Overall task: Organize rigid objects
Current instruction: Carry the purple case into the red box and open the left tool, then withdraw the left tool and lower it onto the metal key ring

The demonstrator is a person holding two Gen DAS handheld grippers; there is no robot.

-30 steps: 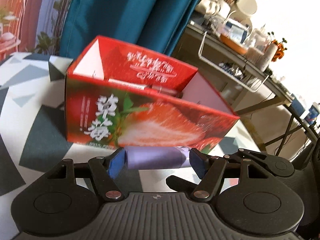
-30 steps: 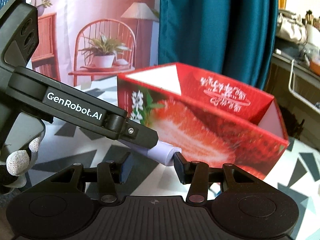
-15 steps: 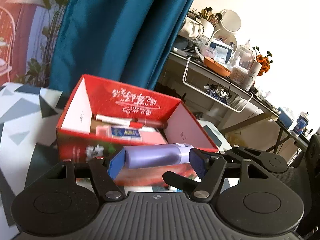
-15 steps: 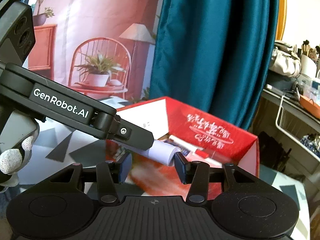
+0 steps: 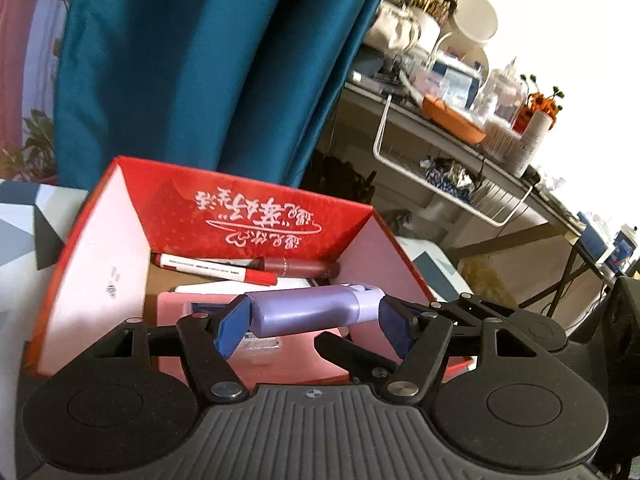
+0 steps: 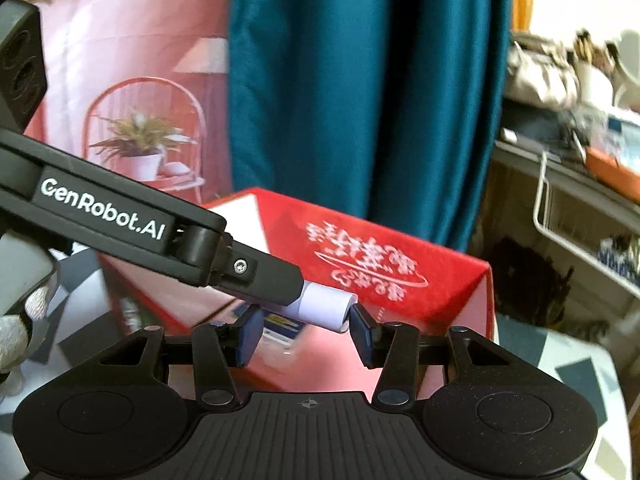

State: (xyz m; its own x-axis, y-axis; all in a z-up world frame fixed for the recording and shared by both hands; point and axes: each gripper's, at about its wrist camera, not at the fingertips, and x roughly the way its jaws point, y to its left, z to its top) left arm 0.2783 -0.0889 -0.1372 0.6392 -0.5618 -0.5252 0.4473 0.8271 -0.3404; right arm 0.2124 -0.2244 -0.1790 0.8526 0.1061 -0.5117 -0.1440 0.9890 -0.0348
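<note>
Lifted since a second ago, the purple tube (image 5: 308, 312) now hangs over the red strawberry box (image 5: 100, 264), clamped end to end in my left gripper (image 5: 310, 326). My right gripper (image 6: 306, 334) stays apart, empty. Released tilted, I judge the tube could catch the near rim. "GenRobot.AI" reads on the left gripper's arm.
</note>
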